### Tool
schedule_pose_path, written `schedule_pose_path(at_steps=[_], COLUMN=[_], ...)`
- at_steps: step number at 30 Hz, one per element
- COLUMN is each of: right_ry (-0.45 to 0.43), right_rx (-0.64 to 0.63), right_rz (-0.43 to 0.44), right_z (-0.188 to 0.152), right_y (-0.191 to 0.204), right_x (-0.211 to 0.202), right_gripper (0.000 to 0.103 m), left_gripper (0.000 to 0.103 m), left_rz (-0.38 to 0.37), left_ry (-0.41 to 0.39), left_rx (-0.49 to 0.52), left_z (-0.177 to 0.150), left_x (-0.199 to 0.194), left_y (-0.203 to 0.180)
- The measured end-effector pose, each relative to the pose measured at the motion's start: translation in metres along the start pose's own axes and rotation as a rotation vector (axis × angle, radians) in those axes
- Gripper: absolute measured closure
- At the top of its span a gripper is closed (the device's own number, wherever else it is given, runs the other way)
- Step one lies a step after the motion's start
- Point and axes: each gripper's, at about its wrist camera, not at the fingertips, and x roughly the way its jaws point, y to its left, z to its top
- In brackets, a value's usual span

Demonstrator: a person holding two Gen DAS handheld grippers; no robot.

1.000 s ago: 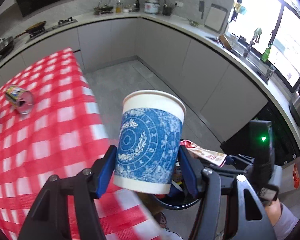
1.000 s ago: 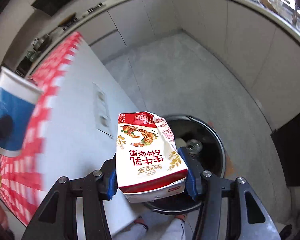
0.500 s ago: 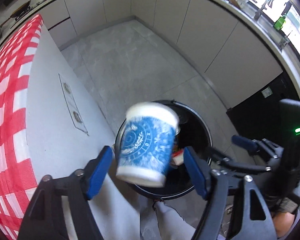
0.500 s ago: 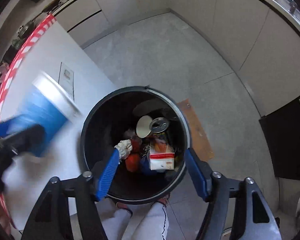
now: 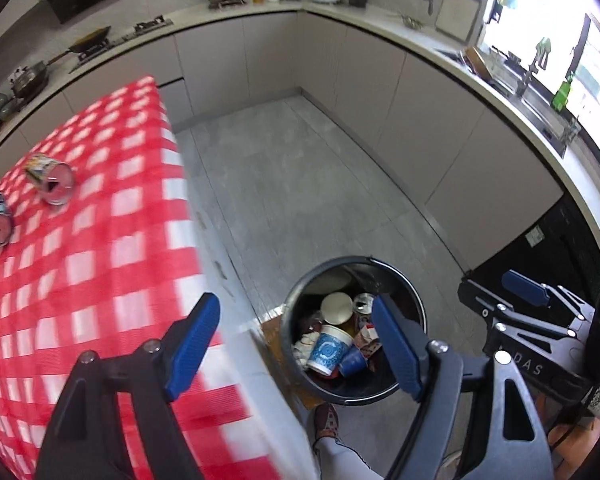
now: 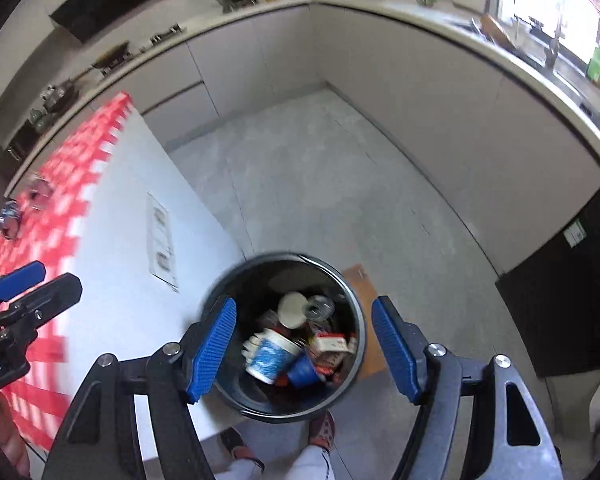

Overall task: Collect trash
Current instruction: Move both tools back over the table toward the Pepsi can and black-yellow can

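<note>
Both tools were spread and empty, the left tool [image 5: 296, 344] and right tool [image 6: 303, 344] having just been opened above the bin [image 6: 224, 384] to drop trash. The blue cup [image 6: 270, 356] lay inside it; deeper contents were hard to make out. Farther left, two cans [image 5: 49, 178] remained on the checkered surface [image 5: 112, 248], blurred.

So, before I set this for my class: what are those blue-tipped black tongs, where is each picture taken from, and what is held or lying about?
They are hand-held grippers, one in each of a person's hands, each carrying a fisheye camera that looks along its fingers. One picture comes from the left gripper, one from the right gripper. Both have just been opening and now hold nothing. Below them stands a black trash bin with a blue patterned paper cup and a red and white carton lying inside among other rubbish. Two drink cans lie on their sides on the red checked tablecloth.
</note>
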Motion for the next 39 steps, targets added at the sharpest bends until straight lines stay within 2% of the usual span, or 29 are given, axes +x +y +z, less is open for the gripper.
schedule_pose_path(at_steps=[6,11,16,23,30,39], right_ry=[-0.086,-0.133,-0.154,-0.165,-0.188,-0.174], right_rx=[-0.086,-0.173,-0.238,-0.32,-0.387,-0.437], right_rz=[0.051,0.108,0.165,0.216,0.232,0.278], right_z=[0.011,0.01,0.002,-0.008,-0.001,0.037], right_y=[0.078,0.161,0.241,0.333,0.384,0.406], right_x=[-0.038,-0.057,-0.069,-0.073,-0.074,-0.043], right_gripper=[0.029,0.027,0.027,0.027,0.026,0.026], left_gripper=[0.022,0.019,0.019,0.019,0.019,0.019], left_rz=[0.048,0.12,0.204,0.263,0.298,0.355], left_ry=[-0.074,-0.122,-0.149,-0.161,-0.167,-0.147], left_rx=[-0.061,-0.122,-0.168,-0.238,-0.282,-0.329], left_z=[-0.008,-0.024,-0.043,-0.059,-0.057,-0.033], left_x=[-0.043,-0.071,-0.089,-0.105,-0.105,-0.084], left_y=[0.066,0.134,0.199,0.268,0.304,0.325])
